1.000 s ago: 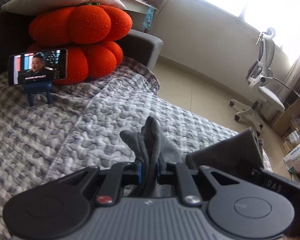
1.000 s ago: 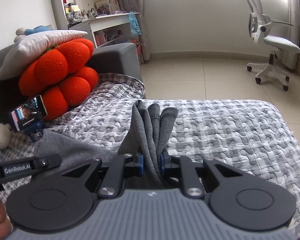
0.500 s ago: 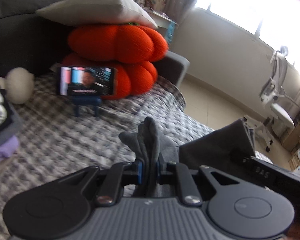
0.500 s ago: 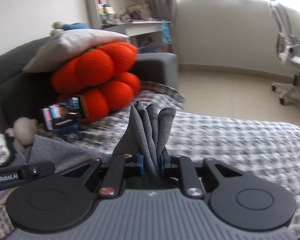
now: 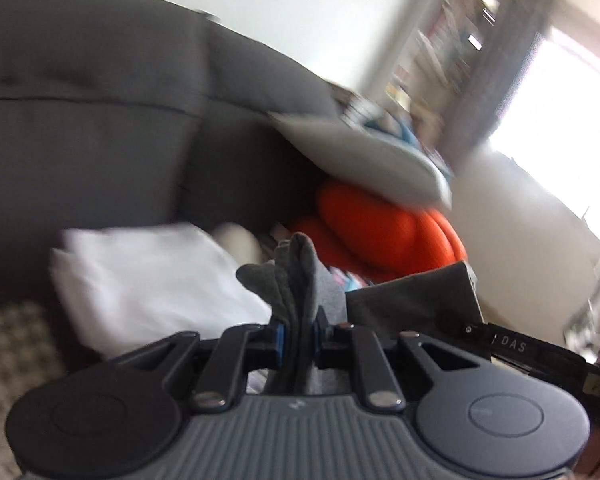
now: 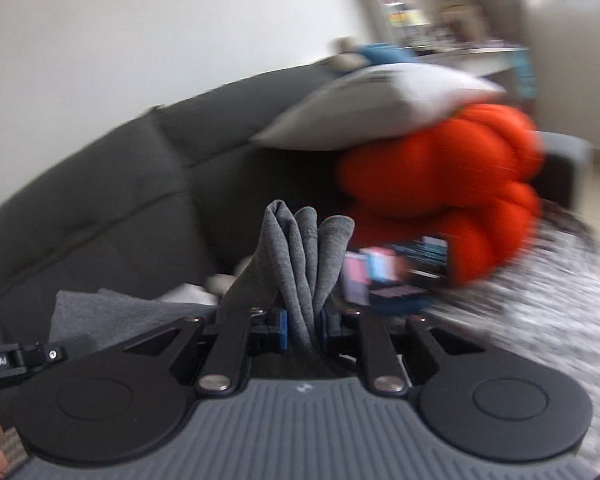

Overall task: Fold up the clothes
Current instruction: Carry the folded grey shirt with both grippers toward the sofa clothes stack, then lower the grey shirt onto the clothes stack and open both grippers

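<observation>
Sofa ahead; orange cushion, white pile beyond grey garment.

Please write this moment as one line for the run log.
step: carrying | left gripper: shut on grey cloth | right gripper: shut on grey cloth | backdrop: sofa, orange cushion | image: blurred

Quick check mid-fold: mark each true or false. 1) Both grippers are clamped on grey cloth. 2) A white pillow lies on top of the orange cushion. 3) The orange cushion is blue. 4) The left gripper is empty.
1) True: the left gripper and right gripper each pinch the grey cloth.
2) True: white pillow, orange cushion.
3) False: it is orange.
4) False: its jaws are shut on grey cloth.
</observation>
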{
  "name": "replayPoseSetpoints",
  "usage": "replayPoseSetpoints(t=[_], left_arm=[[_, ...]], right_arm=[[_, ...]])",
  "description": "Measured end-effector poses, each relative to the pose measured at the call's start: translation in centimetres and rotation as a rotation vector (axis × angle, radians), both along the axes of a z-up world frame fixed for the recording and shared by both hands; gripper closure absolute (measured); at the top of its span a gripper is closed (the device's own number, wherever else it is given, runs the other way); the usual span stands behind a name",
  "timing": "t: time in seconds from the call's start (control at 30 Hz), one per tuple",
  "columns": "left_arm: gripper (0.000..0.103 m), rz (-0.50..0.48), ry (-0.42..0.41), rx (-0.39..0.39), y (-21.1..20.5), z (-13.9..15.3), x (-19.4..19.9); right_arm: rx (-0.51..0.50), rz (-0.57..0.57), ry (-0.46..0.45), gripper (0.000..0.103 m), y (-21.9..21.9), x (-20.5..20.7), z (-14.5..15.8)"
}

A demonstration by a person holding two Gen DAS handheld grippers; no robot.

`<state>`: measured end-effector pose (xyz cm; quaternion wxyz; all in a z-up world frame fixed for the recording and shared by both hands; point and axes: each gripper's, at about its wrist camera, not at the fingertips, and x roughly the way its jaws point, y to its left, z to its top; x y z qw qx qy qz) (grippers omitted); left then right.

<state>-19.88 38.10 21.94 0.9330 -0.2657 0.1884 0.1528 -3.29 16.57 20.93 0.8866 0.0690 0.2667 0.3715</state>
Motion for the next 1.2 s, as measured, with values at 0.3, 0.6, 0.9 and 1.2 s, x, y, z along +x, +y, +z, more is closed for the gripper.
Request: replayPoseSetpoints(t=[0.3, 0.6, 0.9, 1.2], left_arm=[[0.091, 0.265, -0.003, -0.075, 9.9, -1.1, -3.3], [0.09, 0.313, 0.059, -0.16, 12.7, -5.9, -1.5], [0.075, 0.338, 0.061, -0.13, 13.1, -5.7, -2.3], [0.062, 0.392, 0.011, -0.041, 9.7, -1.6, -6.3]], right_arm=[[0.007, 0.217, 0.109, 0.086, 11.7, 6.1, 0.1], [-0.021, 0.282, 0.241, 0.086, 16.2, 11.1, -4.8], [-0.002, 0.174, 0.172, 0.056, 13.8, 10.1, -6.2], [0.033, 0.277, 0.064, 0.053, 10.4, 3.1, -2.6]])
